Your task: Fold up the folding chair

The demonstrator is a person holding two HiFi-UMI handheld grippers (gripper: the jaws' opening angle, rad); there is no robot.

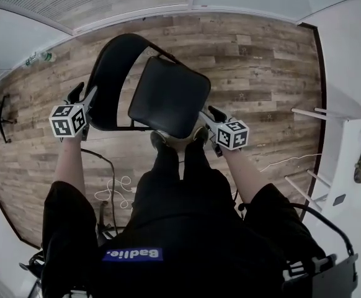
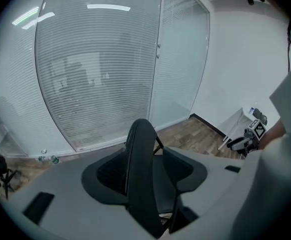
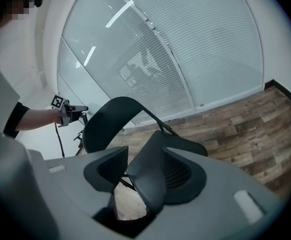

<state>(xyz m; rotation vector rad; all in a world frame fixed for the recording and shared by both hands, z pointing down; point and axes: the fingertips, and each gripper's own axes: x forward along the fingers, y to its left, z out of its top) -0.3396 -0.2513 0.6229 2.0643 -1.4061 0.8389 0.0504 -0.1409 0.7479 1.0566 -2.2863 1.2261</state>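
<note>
Chair btwn L gripper, R gripper, both open.

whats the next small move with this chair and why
Probably close both grippers. The left gripper has its jaws open astride the edge of the backrest. The right gripper has its jaws open astride the edge of the seat. Neither pair seems to press. The chair stands unfolded, so a firm hold on both parts seems needed before swinging the seat towards the backrest.

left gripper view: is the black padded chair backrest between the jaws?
Yes: the curved black padded backrest of the folding chair stands edge-on between the two spread jaws of the left gripper.
</note>
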